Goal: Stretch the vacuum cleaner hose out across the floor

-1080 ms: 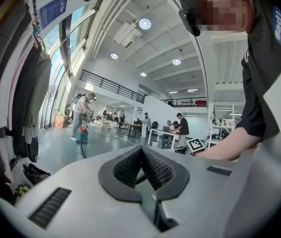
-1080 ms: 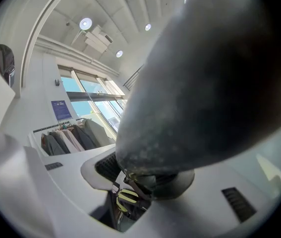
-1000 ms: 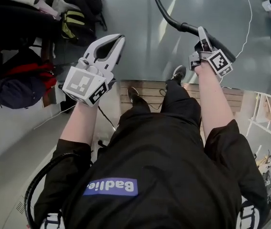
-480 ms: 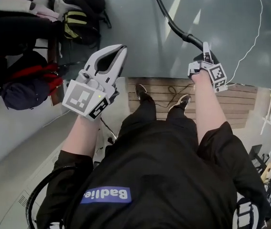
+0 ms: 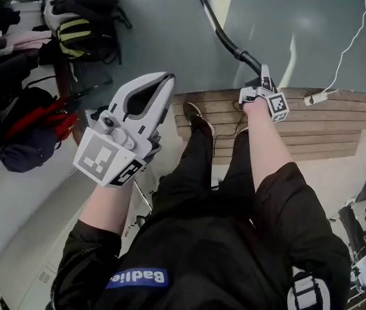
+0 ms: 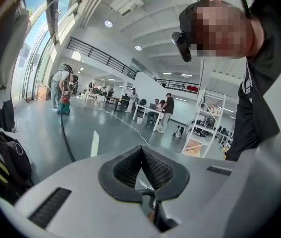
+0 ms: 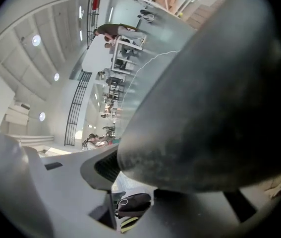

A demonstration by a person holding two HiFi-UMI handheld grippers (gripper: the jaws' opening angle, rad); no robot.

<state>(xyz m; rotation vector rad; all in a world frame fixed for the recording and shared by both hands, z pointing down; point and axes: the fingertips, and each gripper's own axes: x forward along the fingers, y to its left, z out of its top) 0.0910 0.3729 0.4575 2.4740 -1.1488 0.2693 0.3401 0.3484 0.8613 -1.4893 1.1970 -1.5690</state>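
R gripper point(image 5: 262, 88) is clamped on the near end of the vacuum hose point(image 5: 216, 23); in the right gripper view the hose fills the gap btwn its jaws. From there the hose runs off toward 11-12 o'clock over the grey floor point(image 5: 170, 37), w/ one mild bend and no loops that I can see. L gripper point(image 5: 163, 81), at 9 o'clock of the R one, has jaws together w/ nothing in them. I'd say the stretch is mostly done. Left, imo: take out the last slack, set the end down near the wooden platform point(image 5: 337, 128), and let go. Far end is out of frame.
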